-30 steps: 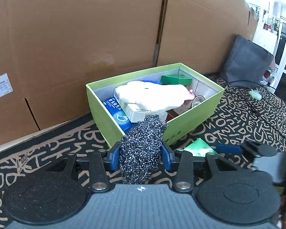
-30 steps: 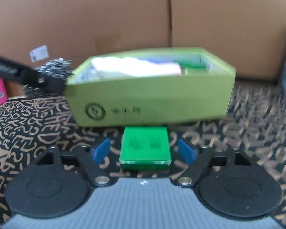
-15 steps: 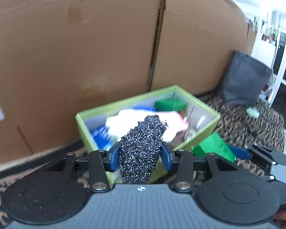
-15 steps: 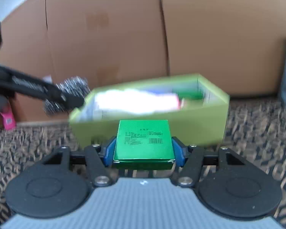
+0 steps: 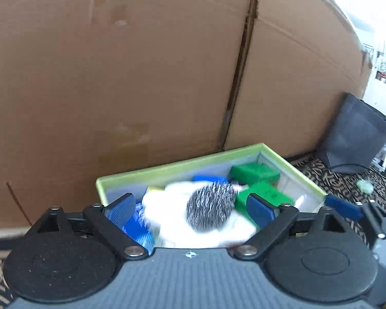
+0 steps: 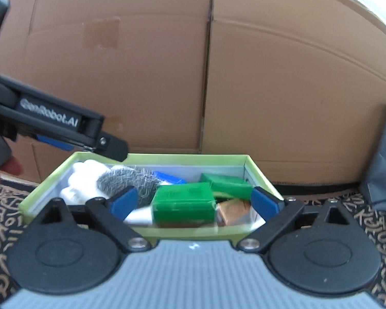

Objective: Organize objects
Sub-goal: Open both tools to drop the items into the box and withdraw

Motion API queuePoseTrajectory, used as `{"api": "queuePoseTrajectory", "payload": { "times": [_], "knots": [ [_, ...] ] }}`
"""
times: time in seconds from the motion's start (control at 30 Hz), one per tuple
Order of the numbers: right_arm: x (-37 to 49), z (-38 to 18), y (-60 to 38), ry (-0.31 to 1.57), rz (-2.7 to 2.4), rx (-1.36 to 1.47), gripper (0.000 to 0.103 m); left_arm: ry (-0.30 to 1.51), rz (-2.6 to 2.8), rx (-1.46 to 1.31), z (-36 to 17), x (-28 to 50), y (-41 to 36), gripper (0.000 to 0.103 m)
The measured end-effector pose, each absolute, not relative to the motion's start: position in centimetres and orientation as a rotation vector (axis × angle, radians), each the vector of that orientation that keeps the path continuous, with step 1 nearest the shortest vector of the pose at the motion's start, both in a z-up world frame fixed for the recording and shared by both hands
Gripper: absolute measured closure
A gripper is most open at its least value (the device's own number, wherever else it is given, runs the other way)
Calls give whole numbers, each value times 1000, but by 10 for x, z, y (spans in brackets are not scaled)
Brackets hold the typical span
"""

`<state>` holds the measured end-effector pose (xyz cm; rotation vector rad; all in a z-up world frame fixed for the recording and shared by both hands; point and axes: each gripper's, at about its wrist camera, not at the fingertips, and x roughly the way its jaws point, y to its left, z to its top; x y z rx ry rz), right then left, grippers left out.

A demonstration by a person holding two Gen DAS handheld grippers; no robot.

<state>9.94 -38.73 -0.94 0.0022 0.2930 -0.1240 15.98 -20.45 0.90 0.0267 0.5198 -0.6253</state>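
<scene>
— What's changed since a second ago?
— My left tongs [image 5: 193, 207] and right tongs [image 6: 195, 202] are both opening; the steel scourer [image 5: 211, 209] and green packet [image 6: 184, 204], pinched then, now sit loose in the green box [image 6: 164, 157].

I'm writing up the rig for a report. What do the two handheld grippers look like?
Both match: the left gripper and right gripper have blue textured finger pads on black linkage arms with silver pivot screws, two black round discs, and a grey ribbed body. White "GenRobot.AI" lettering runs along the left gripper's side.
</scene>
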Motion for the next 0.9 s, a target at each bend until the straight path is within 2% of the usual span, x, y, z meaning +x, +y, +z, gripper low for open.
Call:
{"api": "queuePoseTrajectory", "payload": {
  "times": [0.13, 0.3, 0.47, 0.63, 0.9],
  "knots": [
    [65, -19, -392, 253, -125, 114, 0, 461, -608, 29, 3, 127, -189, 7],
    [48, -24, -387, 318, -109, 209, 0, 460, -577, 14, 0, 92, -172, 2],
    [22, -6, -384, 368, -157, 150, 0, 530, -482, 116, -16, 53, -170, 2],
    [-2, 3, -373, 374, -203, 90, 0, 618, -423, 96, -29, 38, -162, 2],
    [-18, -6, -361, 423, -196, 60, 0, 606, -336, 127, -29, 25, -159, 2]
  ]
}}
